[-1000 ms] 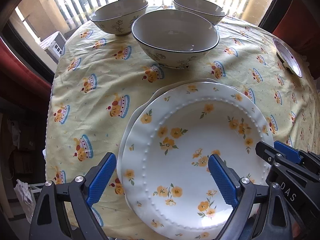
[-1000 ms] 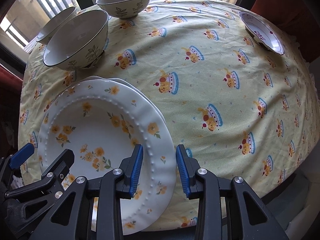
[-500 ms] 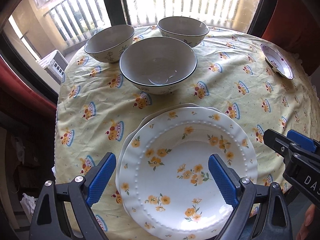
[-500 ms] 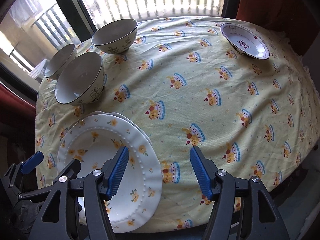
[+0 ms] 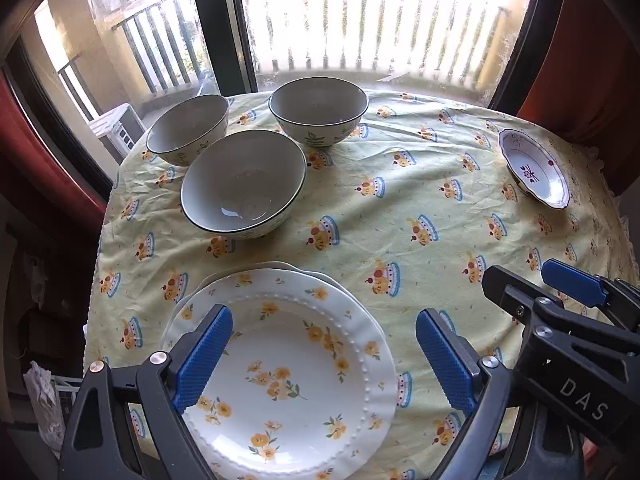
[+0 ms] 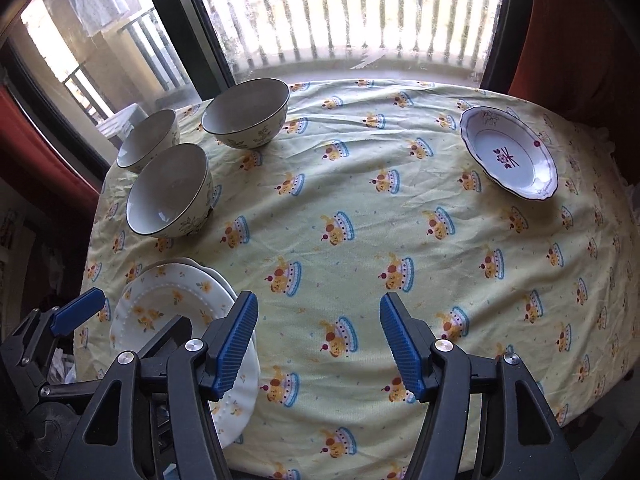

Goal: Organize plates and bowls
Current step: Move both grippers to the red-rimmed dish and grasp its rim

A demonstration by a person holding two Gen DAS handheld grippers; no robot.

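Both grippers hung above the near edge of the table (image 6: 360, 208), empty. The left gripper (image 5: 320, 356) was spread wide over the plates (image 5: 288, 368), touching nothing; the right gripper (image 6: 318, 344) was likewise spread, over bare cloth just right of the stack.

The plates, yellow-flowered, lay stacked at the near left, at least two of them, the lower rim showing at the back. Three bowls (image 5: 244, 184) stood single in a cluster at the far left, near the window. One small dish (image 6: 508, 152) sat alone at the far right, close to the table's edge.

The stack looked settled, so the likely next step was gathering the dish or nesting the bowls. For the dish, the right gripper was better placed: approach low from the near side, pinch the rim with one finger inside and one under, and lift before carrying, since it sat near the drop and a push could send it off.

The middle of the table was bare cloth, giving a free path from dish to stack. The cloth was wrinkled, so sliding crockery might drag it; lifting seemed safer. The bowls stood close together, leaving little room for fingers between them
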